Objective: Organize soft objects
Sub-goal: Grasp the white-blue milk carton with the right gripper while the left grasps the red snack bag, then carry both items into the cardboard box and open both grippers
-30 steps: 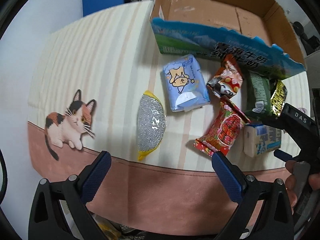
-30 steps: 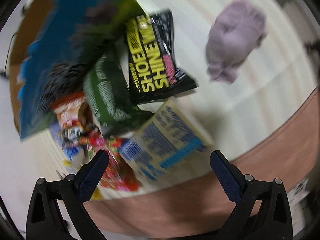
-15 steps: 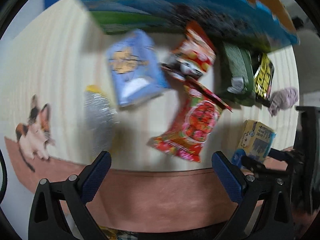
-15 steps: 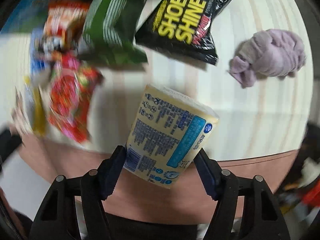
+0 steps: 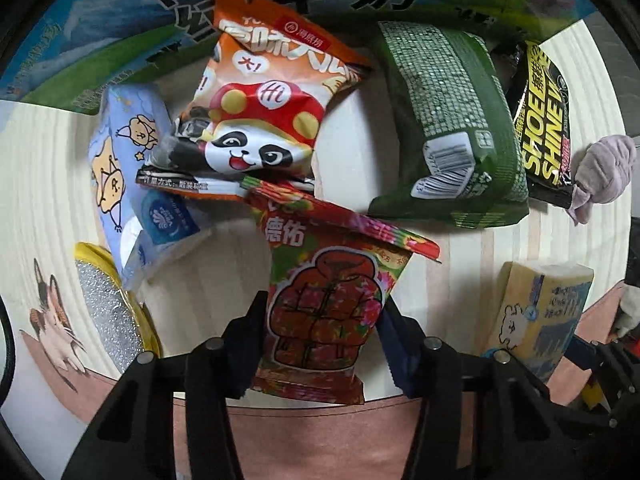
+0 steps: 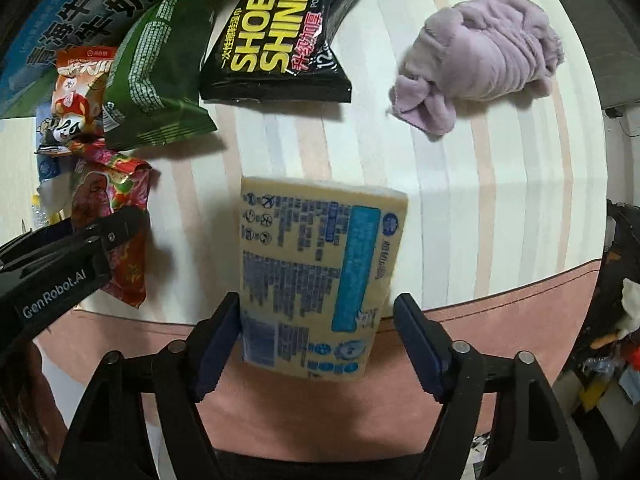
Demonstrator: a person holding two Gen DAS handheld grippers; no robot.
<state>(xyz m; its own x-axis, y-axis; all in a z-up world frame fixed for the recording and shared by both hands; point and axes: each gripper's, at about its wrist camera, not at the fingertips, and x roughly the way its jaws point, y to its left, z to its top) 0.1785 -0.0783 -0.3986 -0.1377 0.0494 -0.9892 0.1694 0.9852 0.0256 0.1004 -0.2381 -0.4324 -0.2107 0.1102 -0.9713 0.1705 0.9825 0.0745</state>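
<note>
both packs lie lengthwise between their jaws

the red snack pack [image 5: 324, 312] is seen between the jaws of the left gripper [image 5: 320, 336], its long axis running straight ahead from them, its near half framed by both pads and apparently gripped. the yellow tissue pack [image 6: 316, 276] is likewise set between the jaws of the right gripper [image 6: 316, 340], long axis pointing forward; the left pad is seen touching it, a sliver of gap is left at the right pad, so a full clamp cannot be confirmed. the printed carton [image 5: 120, 32] is found beyond the left jaws, ahead, nearer that hand, across the tabletop [image 6: 480, 184].
</note>
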